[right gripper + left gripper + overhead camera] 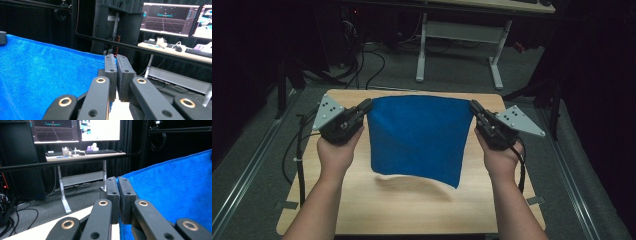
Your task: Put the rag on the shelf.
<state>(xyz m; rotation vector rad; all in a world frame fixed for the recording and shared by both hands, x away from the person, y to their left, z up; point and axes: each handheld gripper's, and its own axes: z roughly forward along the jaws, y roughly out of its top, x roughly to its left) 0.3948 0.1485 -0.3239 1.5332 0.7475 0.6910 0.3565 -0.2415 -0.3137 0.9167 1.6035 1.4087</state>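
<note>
both grippers are clenched on the blue cloth (417,137): our left gripper (364,106) pinches its far left corner and our right gripper (474,107) pinches its far right corner, jaws pressed together on the fabric in each gripper view. we hold the cloth lifted above the wooden table (412,210), stretched between the two grippers over the table's far half, with its near edge hanging free just over the table top and casting a shadow there.

we judge the main risk to be a corner slipping out. in the left gripper view the cloth (175,195) sits only at the edge of the jaws, and in the right gripper view the cloth (37,80) is likewise caught by a thin margin, so a sharp tug apart or a quick swing could pull one corner free and drop that side onto the table. if we bring the hands closer together, the top edge would sag and the cloth could bunch as it lands.

the held edge runs left to right across the table, facing its far side. the cloth looks close to square, so its long axis is hard to tell; its near right corner hangs lower than its near left.
</note>
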